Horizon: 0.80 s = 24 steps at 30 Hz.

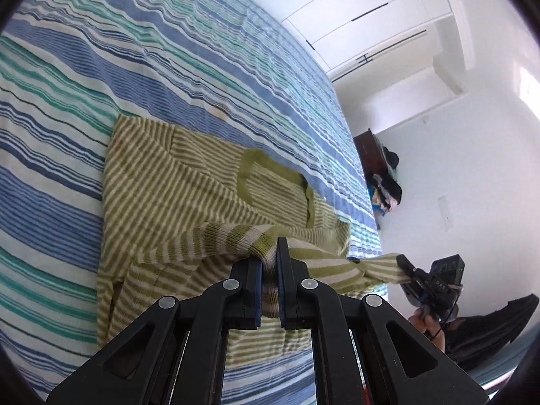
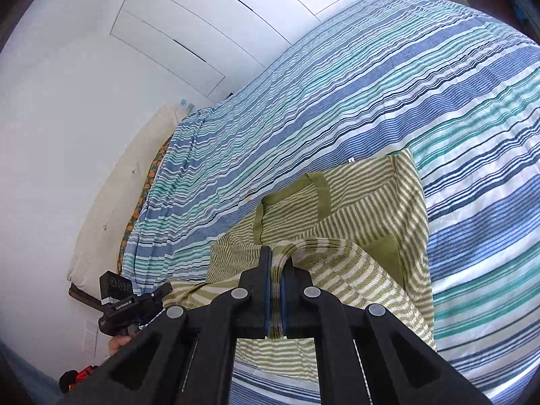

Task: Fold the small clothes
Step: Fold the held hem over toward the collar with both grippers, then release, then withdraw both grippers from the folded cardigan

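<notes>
left gripper (image 1: 269,263): fingers drawn nearly together, a bunched fold of the green-and-cream striped knit top (image 1: 162,182) pinched between the blue pads. cloth fills the narrow gap and rises over the fingertips.

right gripper (image 2: 276,270): same state, fingers almost closed on a thin doubled edge of the striped knit top (image 2: 371,202), the fabric running down between the pads and arching over to the right finger.

in the left wrist view the right gripper (image 1: 405,265) shows at the right edge of the frame, holding the far end of the lifted strip of cloth; a bit of the person's hand (image 1: 425,322) shows below it. in the right wrist view the left gripper (image 2: 167,288) shows at lower left, its tip at the cloth's edge; its opening cannot be read from there.

garment position: the top lies on the blue, teal and white striped bedspread (image 1: 101,50), near the near edge of the bed. most of it rests flat, with the solid green neckband (image 1: 270,168) facing up. the near edge is raised off the bed and stretched between the two grippers.

surroundings: white wardrobe doors (image 2: 202,17) beyond the bed, a dark wooden piece of furniture (image 1: 369,155) against the white wall, a pale pillow (image 2: 118,195) beside the bed's left side.
</notes>
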### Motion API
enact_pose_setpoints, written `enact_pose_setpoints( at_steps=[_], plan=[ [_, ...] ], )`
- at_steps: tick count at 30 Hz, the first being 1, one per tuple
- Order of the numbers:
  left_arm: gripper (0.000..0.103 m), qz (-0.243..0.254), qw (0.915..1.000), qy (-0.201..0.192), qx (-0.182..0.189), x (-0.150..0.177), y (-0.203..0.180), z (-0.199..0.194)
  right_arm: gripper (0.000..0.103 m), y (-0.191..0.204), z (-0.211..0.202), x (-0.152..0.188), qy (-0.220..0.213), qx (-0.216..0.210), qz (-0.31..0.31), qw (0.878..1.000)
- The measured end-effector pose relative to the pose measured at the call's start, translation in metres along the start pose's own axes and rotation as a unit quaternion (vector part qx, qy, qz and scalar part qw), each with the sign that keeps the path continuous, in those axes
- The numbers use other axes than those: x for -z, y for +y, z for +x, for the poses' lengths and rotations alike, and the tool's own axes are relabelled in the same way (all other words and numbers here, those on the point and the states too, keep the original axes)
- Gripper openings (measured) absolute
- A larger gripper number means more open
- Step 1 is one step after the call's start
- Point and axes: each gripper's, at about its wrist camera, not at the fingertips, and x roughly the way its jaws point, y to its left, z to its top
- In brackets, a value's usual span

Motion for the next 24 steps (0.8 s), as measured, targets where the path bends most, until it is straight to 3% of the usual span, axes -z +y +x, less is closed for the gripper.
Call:
enact_pose_setpoints(
  at_steps=[6, 8, 9, 10, 11, 12, 13, 15, 18, 21, 22, 24],
  plan=[
    [0.007, 0.004, 0.9975, 0.000, -0.070, -0.058, 0.018, 0.064, 0.005, -0.025, 0.079, -0.062, 0.013, 0.031, 0.006, 0.999],
    [0.017, -0.007, 0.9944, -0.005, -0.105, -0.072, 0.027, 0.078, 0.008, -0.036, 0.101, -0.075, 0.010, 0.035, 0.014, 0.999],
    [0.031, -0.012, 0.9933, -0.011, -0.114, -0.077, 0.031, 0.081, 0.010, -0.043, 0.109, -0.081, 0.009, 0.045, 0.022, 0.999],
    [0.045, -0.017, 0.9921, -0.020, -0.123, -0.081, 0.035, 0.082, 0.026, -0.050, 0.115, -0.086, 0.006, 0.057, 0.035, 0.998],
    [0.049, -0.020, 0.9908, -0.029, -0.131, -0.084, 0.037, 0.079, 0.049, -0.057, 0.118, -0.089, 0.000, 0.064, 0.051, 0.997],
    [0.050, -0.022, 0.9900, -0.038, -0.134, -0.084, 0.039, 0.073, 0.060, -0.063, 0.117, -0.092, -0.007, 0.067, 0.066, 0.996],
    [0.051, -0.021, 0.9900, -0.045, -0.132, -0.082, 0.040, 0.067, 0.063, -0.066, 0.114, -0.093, -0.017, 0.069, 0.075, 0.995],
    [0.052, -0.009, 0.9896, -0.055, -0.133, -0.072, 0.039, 0.051, 0.063, -0.066, 0.102, -0.093, -0.026, 0.078, 0.066, 0.994],
    [0.055, 0.033, 0.9919, -0.051, -0.112, -0.041, 0.024, 0.031, 0.063, -0.039, 0.087, -0.078, -0.011, 0.101, -0.025, 0.995],
    [0.076, 0.098, 0.9899, -0.027, -0.098, 0.016, 0.002, 0.023, 0.062, -0.001, 0.077, -0.030, 0.040, 0.077, -0.140, 0.986],
    [0.088, 0.119, 0.9869, -0.016, -0.107, 0.036, -0.001, 0.025, 0.062, 0.007, 0.077, -0.010, 0.064, 0.066, -0.166, 0.982],
    [0.092, 0.149, 0.9782, 0.013, -0.144, 0.067, 0.003, 0.038, 0.062, 0.008, 0.082, 0.029, 0.106, 0.063, -0.190, 0.974]
  ],
)
